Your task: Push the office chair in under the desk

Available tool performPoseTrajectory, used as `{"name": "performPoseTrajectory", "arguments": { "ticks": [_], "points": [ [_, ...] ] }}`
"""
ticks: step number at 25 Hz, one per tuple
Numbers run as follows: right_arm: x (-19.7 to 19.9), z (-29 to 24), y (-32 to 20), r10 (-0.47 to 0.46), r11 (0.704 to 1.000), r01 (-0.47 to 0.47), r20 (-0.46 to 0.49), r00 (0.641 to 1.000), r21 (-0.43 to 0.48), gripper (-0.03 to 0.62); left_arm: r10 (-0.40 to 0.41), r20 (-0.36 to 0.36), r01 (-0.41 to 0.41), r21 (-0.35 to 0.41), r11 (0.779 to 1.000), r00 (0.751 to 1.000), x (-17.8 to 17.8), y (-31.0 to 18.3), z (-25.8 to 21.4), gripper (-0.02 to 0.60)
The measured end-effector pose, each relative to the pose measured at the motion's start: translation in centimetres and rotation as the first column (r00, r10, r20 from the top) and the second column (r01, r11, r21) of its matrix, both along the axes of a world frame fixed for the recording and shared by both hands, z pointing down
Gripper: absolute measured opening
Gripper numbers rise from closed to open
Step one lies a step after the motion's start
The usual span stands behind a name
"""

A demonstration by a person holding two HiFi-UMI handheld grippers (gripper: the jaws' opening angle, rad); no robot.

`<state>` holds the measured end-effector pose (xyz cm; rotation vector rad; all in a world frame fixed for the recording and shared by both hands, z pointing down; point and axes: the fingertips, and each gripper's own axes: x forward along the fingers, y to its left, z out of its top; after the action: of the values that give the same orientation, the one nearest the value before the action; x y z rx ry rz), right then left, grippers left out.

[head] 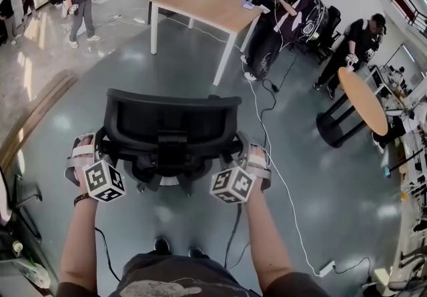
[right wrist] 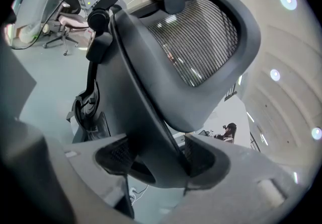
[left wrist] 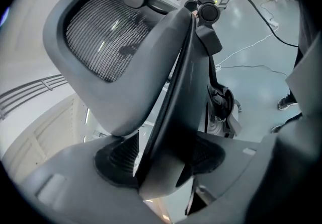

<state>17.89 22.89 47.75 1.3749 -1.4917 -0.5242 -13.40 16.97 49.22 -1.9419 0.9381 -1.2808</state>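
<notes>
grey floor, desk (head: 207, 9) far ahead. left hand-held gripper (head: 100, 152) & right hand-held gripper (head: 243, 155) clamp opp. sides office chair (head: 172, 119) backrest.

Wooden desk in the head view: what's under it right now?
Under the wooden desk, grey floor shows between its white legs, with no chair there; the office chair stands apart, nearer the camera. The desk's own top covers the far part.

Bare floor (head: 183, 62) lies open from my chair (head: 170, 115) to the far tabletop (head: 207, 5). A cable (head: 265, 139) trails just right of the chair. Farther right stands a round table (head: 363, 99), and a person (head: 297, 9) sits at the tabletop's right end.
</notes>
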Motion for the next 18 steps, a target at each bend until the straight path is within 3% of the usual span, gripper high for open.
{"name": "performPoseTrajectory", "arguments": {
  "ticks": [4, 18],
  "points": [
    [-0.8, -0.2, -2.7, 0.019, 1.000, -0.019, 0.003, 1.000, 0.012, 0.276, 0.028, -0.006, -0.028, 0.003, 1.000, 1.000, -0.7, -3.2, -0.2, 0.287],
    [-0.8, -0.3, -2.3, 0.033, 0.998, -0.033, 0.004, 0.999, 0.062, 0.273, 0.063, -0.006, -0.063, 0.021, 0.998, 0.998, -0.2, -4.6, -0.2, 0.288]
  ]
}}
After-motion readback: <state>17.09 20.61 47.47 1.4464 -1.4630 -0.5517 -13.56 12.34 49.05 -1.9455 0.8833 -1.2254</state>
